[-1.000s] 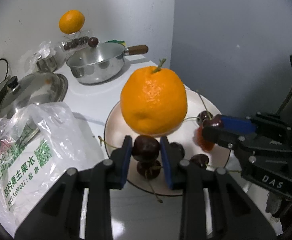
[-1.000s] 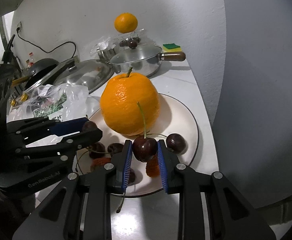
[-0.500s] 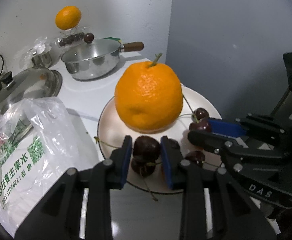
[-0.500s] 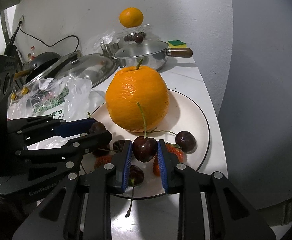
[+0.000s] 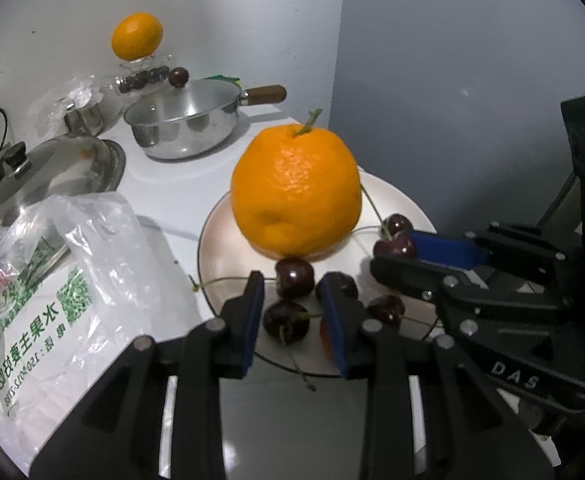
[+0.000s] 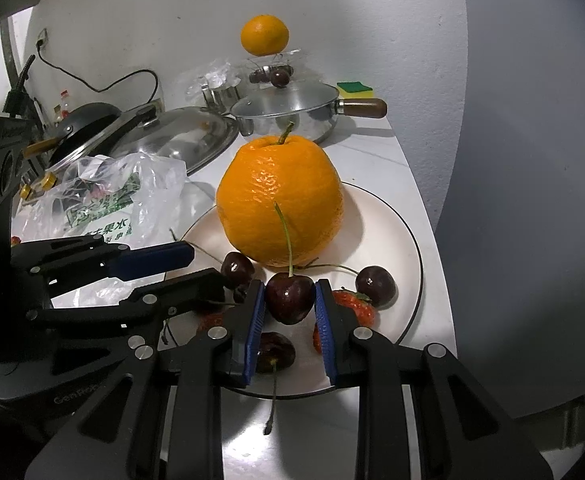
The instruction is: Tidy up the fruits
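Fruit plate, part-filled: two grippers over a round cream plate (image 6: 406, 240) with a dark rim.

Large stemmed orange (image 6: 279, 200) stands at the plate's centre; loose dark red cherries and red strawberries (image 6: 354, 308) lie on the near side. Right gripper (image 6: 288, 312) pinches a dark red cherry with a long stem (image 6: 290, 298) just above the plate. Left gripper (image 5: 292, 300) stands slightly parted, a dark cherry (image 5: 294, 278) between its blue pads, apparently let go against the orange. Left to do, probably: setting down the held cherry; a small orange (image 6: 264, 35) and more cherries remain behind the plate; a printed clear plastic bag (image 6: 104, 200) lies left of it.
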A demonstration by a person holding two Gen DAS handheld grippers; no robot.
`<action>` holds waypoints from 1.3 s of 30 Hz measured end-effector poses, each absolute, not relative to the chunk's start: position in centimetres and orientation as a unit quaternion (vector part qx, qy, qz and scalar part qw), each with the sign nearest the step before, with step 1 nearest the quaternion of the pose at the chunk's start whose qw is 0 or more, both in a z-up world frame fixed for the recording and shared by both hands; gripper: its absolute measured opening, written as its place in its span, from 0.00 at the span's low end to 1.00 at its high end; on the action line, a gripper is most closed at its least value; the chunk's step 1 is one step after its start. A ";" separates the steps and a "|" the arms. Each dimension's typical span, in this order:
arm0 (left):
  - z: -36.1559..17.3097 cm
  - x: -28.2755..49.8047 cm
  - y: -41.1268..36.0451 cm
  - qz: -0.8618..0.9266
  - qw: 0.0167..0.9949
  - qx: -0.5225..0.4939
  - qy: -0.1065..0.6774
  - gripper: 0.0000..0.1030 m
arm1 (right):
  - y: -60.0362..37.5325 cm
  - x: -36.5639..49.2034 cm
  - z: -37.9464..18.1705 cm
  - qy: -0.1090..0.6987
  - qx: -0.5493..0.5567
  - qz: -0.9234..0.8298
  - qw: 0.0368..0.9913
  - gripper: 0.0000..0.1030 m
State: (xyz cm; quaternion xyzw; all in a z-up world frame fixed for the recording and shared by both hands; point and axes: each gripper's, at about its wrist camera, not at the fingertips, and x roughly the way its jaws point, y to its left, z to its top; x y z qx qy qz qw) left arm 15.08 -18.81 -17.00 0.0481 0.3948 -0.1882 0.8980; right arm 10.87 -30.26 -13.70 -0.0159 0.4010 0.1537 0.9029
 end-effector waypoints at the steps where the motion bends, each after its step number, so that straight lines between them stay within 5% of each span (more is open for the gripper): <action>1: -16.9 15.0 -18.7 -0.187 0.899 0.047 0.394 0.31 | -30.3 10.9 -13.7 0.400 -0.016 0.154 0.903 0.27; 4: -16.7 14.8 -18.4 -0.185 0.900 0.046 0.392 0.34 | -30.2 10.8 -13.4 0.397 -0.014 0.150 0.905 0.34; 13: -16.1 13.8 -17.6 -0.180 0.905 0.043 0.384 0.36 | -29.7 10.0 -12.7 0.390 -0.020 0.146 0.909 0.35; 17: -15.6 13.1 -17.1 -0.173 0.909 0.040 0.377 0.49 | -29.5 9.5 -12.3 0.386 -0.021 0.142 0.911 0.35; 37: -14.0 8.4 -12.6 -0.134 0.925 0.028 0.355 0.51 | -26.7 5.8 -10.6 0.364 -0.036 0.140 0.920 0.46; 39: -13.8 7.9 -12.0 -0.131 0.926 0.025 0.353 0.59 | -26.1 5.4 -10.4 0.362 -0.040 0.141 0.921 0.46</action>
